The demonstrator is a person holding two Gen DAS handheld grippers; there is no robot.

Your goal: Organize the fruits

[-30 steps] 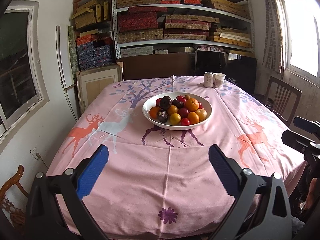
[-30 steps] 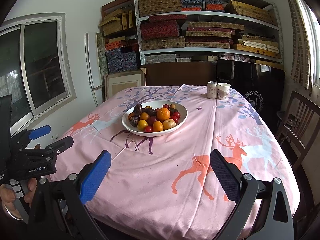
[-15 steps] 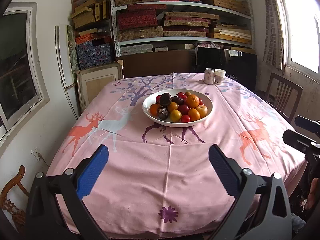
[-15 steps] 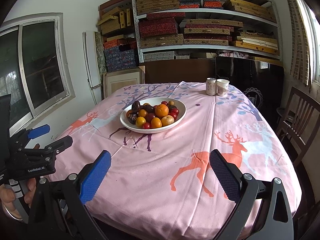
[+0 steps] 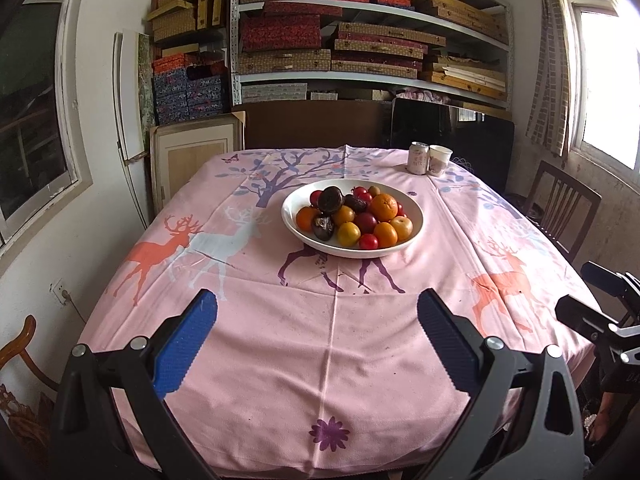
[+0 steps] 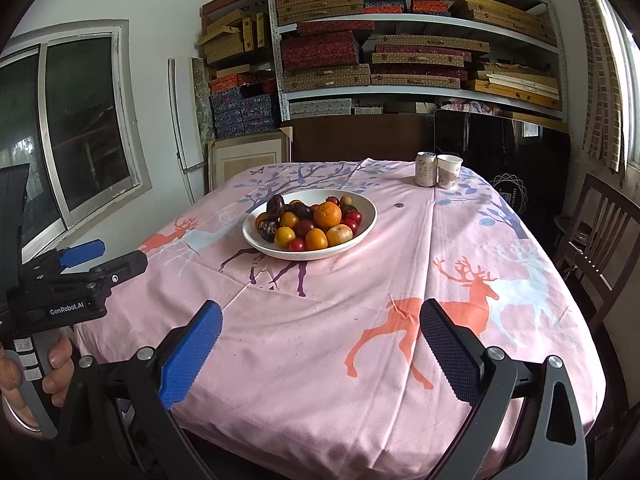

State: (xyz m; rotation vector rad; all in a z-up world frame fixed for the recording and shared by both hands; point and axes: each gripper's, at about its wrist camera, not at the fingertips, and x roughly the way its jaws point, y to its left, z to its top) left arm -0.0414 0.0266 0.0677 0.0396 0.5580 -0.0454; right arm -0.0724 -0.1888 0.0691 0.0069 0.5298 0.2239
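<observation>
Bowl (image 5: 352,248) of fruit (image 5: 354,216) sat mid-frame on the surface, ahead of my left gripper (image 5: 316,320), up-left of my right gripper (image 6: 320,330). Both jaws apart, empty; left looked squarer on.

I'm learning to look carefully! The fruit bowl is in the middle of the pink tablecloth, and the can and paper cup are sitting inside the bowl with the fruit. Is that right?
Not quite. The can and paper cup stand on the tablecloth at the far edge, apart from the bowl, not inside it. The right wrist view shows this. The bowl of fruit does sit on the pink tablecloth.
</observation>
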